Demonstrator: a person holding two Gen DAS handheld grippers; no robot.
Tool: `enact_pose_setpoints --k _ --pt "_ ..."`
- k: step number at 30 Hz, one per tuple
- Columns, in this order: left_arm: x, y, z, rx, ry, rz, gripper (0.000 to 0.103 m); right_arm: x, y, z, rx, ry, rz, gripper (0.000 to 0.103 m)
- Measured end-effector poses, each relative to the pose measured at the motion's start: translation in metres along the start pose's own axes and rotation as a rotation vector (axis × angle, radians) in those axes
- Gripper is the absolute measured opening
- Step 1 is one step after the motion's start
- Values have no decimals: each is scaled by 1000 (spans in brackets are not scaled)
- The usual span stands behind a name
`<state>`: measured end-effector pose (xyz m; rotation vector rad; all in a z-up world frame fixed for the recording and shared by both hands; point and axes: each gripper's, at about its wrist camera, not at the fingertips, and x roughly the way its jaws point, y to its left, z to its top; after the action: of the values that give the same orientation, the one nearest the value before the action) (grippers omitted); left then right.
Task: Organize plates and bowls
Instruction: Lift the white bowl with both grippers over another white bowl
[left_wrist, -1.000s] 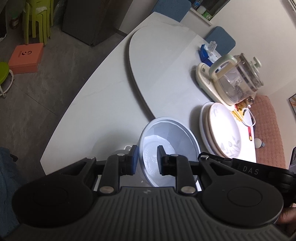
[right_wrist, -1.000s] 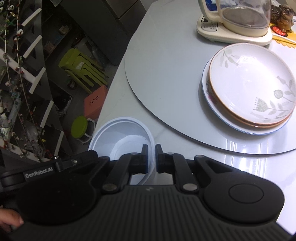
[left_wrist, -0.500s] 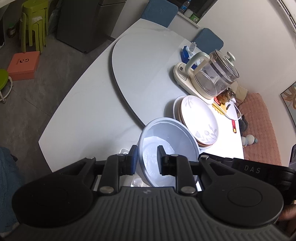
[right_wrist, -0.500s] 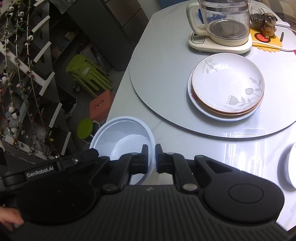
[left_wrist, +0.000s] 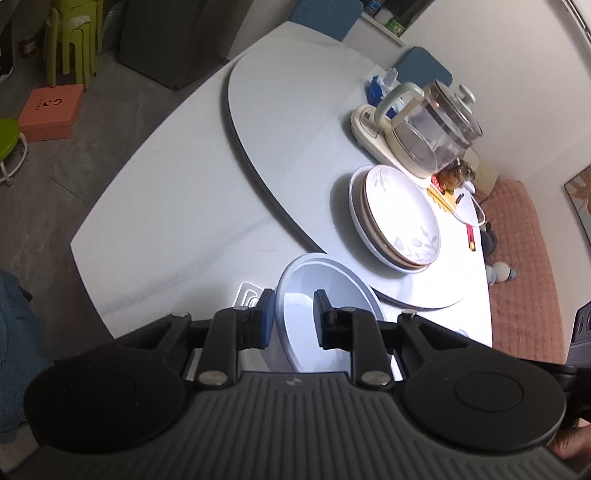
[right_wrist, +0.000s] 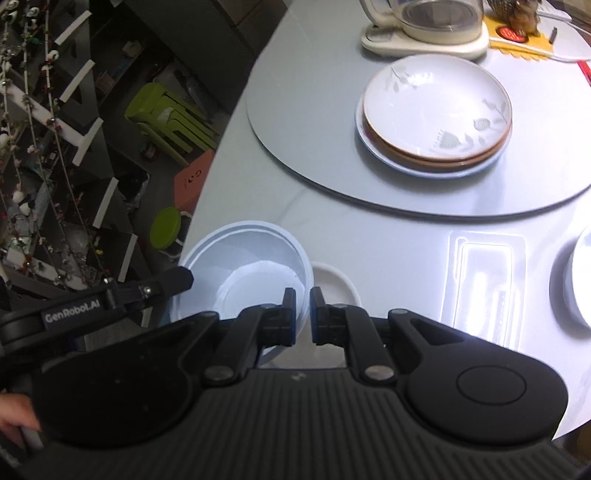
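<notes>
White table (right_wrist: 369, 236) carries stacked plates (right_wrist: 436, 110) at two o'clock — both the left gripper (left_wrist: 291, 314) and the right gripper (right_wrist: 303, 314) are clenched on the rim of one white bowl (right_wrist: 243, 273).

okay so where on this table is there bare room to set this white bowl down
Free: the turntable's bare stretch left of the plate stack, and the table beyond the turntable's rim. Crowded: by the kettle, and the near edge, with a small dish under the bowl.
</notes>
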<state>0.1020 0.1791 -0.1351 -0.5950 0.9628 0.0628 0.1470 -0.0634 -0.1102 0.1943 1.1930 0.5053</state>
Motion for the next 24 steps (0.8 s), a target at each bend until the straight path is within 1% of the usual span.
enact_pose_setpoints --k 3,8,12,15,17,19,21,24 --pt "15 -1 -3 31 32 18 25 6 -3 -6 4 6 -28 10" --pt "35 6 -12 30 83 31 25 14 -1 -15 -35 21 -78 10" --pt "45 13 -17 14 107 27 25 21 -2 -19 -33 23 -95 10" --pt "49 16 -17 13 118 33 27 24 -2 -18 -23 25 -92 10" --pt "52 18 -18 6 139 35 27 24 -2 -16 -24 19 -90 11" --pt "51 20 -18 -3 141 34 28 23 -3 -16 -27 14 -88 12" --pt "48 17 -18 6 132 37 35 21 -4 -16 -26 6 -85 12" --pt "36 11 -17 19 109 33 36 17 -5 -14 -25 -1 -84 12"
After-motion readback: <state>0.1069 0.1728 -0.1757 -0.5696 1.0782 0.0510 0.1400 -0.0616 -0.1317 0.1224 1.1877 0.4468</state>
